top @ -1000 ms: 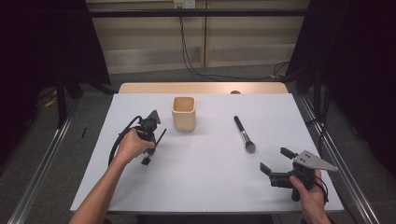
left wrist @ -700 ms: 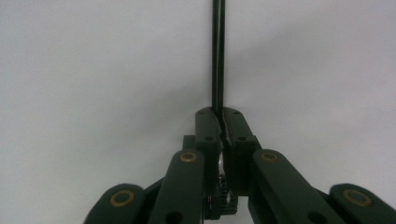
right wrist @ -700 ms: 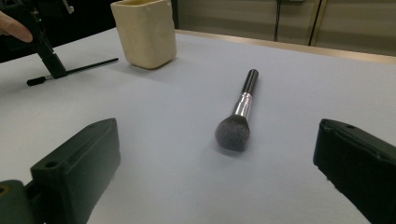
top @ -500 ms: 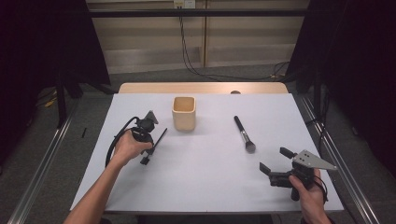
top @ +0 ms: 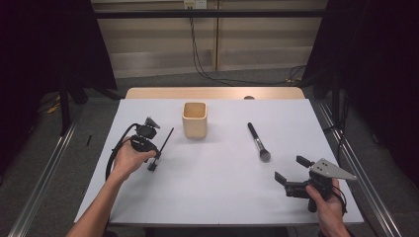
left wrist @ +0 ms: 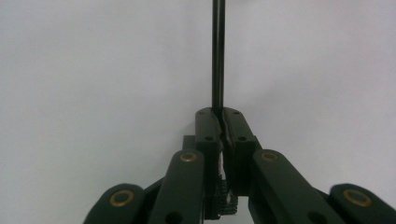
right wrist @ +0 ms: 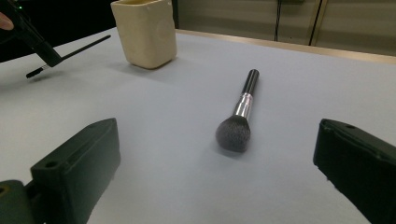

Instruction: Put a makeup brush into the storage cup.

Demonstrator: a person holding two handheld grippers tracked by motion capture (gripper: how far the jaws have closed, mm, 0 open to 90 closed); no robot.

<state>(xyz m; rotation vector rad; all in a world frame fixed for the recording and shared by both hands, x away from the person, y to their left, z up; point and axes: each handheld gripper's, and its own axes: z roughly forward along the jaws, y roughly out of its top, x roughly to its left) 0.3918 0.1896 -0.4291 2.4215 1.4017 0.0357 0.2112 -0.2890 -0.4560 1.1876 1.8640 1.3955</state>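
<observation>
Since the earlier frame your left claw (top: 151,160), clamped on the thin black brush (top: 164,141), shifts slightly left of the cream cup (top: 194,119), so cupping it looks next, while your right claw (top: 291,171) waits wide before the powder brush (top: 258,142).

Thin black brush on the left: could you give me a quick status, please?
Left tool shut on thin black brush. Right tool open, empty. Cup beside the brush; path unobstructed.
</observation>
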